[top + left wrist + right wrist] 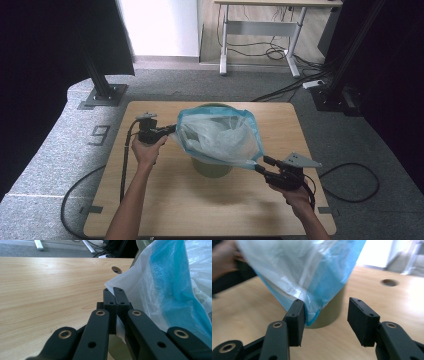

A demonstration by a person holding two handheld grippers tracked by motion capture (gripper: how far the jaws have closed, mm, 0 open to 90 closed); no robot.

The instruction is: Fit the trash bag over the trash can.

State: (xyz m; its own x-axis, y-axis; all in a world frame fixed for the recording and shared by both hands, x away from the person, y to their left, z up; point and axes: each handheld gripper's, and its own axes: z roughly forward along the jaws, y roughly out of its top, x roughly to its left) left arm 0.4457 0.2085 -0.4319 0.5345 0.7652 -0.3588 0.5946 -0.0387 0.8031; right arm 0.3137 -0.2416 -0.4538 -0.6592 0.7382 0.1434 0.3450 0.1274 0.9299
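Note:
A thin blue and clear plastic bag (220, 135) is stretched open over an olive-green round bin (212, 169) in the middle of the table. My left gripper (170, 131) holds the bag's left rim. In the left gripper view the gripper's jaws (115, 293) are pressed together on the bag's white edge (162, 285). My right gripper (261, 166) is at the bag's near right corner. In the right gripper view it (325, 312) stands open. The bag's corner (307, 270) hangs against one pad in front of the bin (332, 312), with a wide gap to the other pad.
The wooden table (165, 200) has a round cable hole (389, 282) near its far edge. Black frame posts (102, 85) stand on the grey carpet behind it. A white desk (260, 30) and loose cables (350, 182) lie beyond and to the right.

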